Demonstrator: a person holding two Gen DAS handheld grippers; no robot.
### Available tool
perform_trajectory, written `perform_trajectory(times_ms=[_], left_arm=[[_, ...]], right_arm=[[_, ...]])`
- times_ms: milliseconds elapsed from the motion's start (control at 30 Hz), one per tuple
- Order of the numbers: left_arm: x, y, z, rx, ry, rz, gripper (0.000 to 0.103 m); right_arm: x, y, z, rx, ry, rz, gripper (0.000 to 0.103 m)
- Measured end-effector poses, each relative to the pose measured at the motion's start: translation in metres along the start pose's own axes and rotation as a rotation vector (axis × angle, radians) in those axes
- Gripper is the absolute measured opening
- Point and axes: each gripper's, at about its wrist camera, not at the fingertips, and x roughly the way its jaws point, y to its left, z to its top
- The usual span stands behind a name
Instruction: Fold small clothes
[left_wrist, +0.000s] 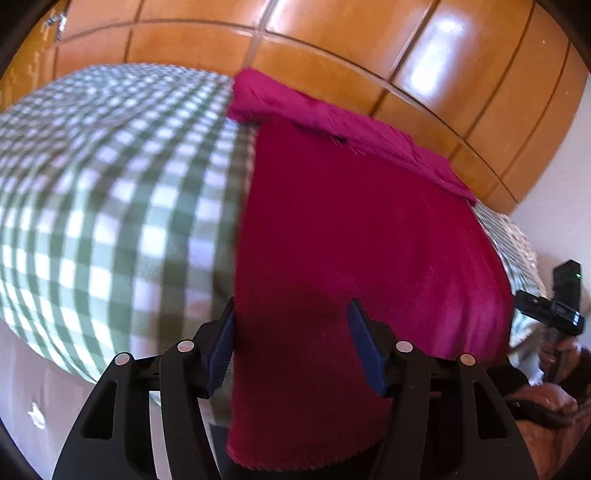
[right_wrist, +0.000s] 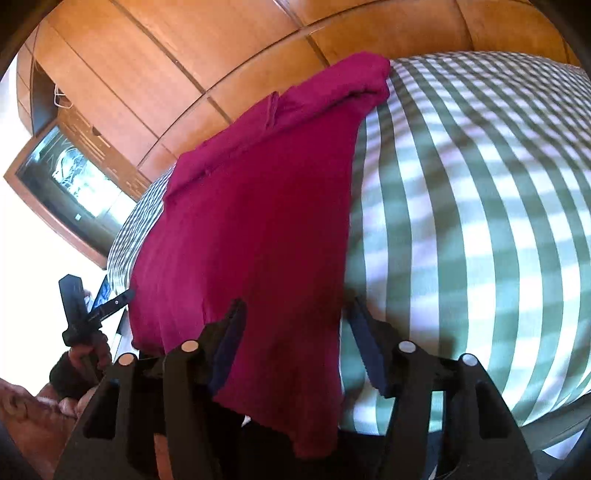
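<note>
A magenta cloth (left_wrist: 351, 229) lies flat on a bed with a green-and-white checked sheet (left_wrist: 110, 206); its far end is folded over. The near edge hangs over the bed's front edge. My left gripper (left_wrist: 291, 343) is open, its blue pads either side of the cloth's near left corner. In the right wrist view the same cloth (right_wrist: 251, 221) lies on the checked sheet (right_wrist: 480, 221), and my right gripper (right_wrist: 295, 347) is open around its near right corner. Each gripper also shows in the other's view: the right one (left_wrist: 554, 306), the left one (right_wrist: 85, 314).
A wooden panelled wardrobe (left_wrist: 332, 48) stands behind the bed. A framed mirror or screen (right_wrist: 70, 177) hangs at the left of the right wrist view. The person's hands and clothing (left_wrist: 546, 406) are at the bed's near side.
</note>
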Motion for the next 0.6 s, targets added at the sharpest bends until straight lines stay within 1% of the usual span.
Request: perform_trajectory(times_ms=[100, 200, 267, 333, 467, 600], left_arm=[[0.001, 0.003, -0.007, -0.001, 0.032, -0.035, 0.058], [0.000, 0.011, -0.011, -0.033, 0.050, -0.087, 0.058], [0.000, 0.016, -0.014, -0.053, 0.065, -0.120, 0.058], [-0.001, 0.018, -0.017, -0.051, 0.076, -0.139, 0.058], [0.000, 0.020, -0.020, -0.043, 0.092, -0.148, 0.058], [0.000, 0.025, -0.024, -0.077, 0.106, -0.183, 0.058]], right_arm=[[-0.002, -0.009, -0.002, 0.042, 0.006, 0.051, 0.053], [-0.004, -0.019, -0.006, 0.086, 0.017, 0.111, 0.052], [-0.003, -0.018, -0.010, 0.086, 0.040, 0.146, 0.052], [-0.002, -0.018, -0.015, 0.074, 0.059, 0.185, 0.052], [0.002, -0.020, -0.021, 0.041, 0.098, 0.208, 0.052], [0.010, -0.016, -0.024, 0.041, 0.143, 0.228, 0.052]])
